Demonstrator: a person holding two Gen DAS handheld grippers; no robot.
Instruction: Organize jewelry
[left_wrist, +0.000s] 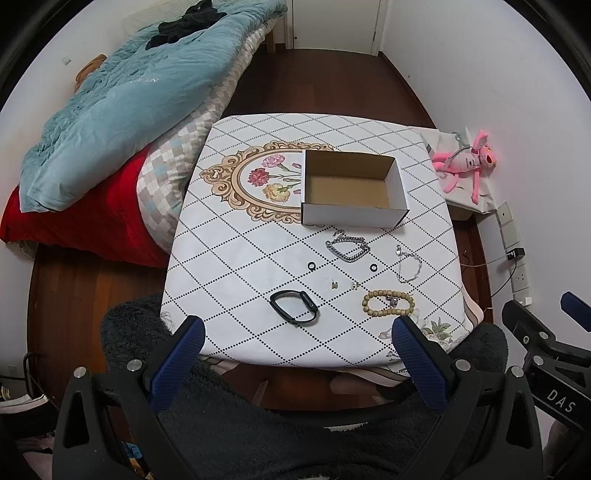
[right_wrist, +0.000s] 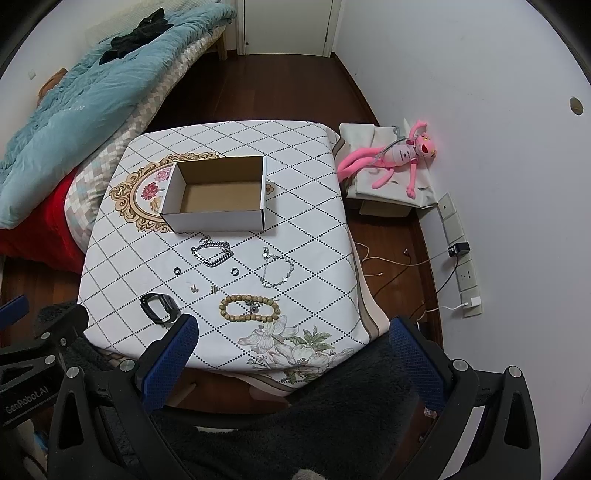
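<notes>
Showing only in right view: wall hole (right_wrist: 576, 106).

Both cameras sit at the near edge of the tabletop (left_wrist: 258, 229), raised above it and tilted down, facing the far wall and door. The left wrist view looks from the near left, past the left hand-held gripper (left_wrist: 297, 354), and takes in much of the bed (left_wrist: 110, 122) on the left; the tip of the right hand-held gripper (left_wrist: 546, 325) shows at its right edge. The right wrist view looks from the near right, past its own hand-held gripper (right_wrist: 295, 354), and shows more of the right wall and the pink plush toy (right_wrist: 399, 155). Neither is close to the tabletop. Both views share the whole tabletop, the open box (left_wrist: 351, 188) and the jewelry laid before it.
</notes>
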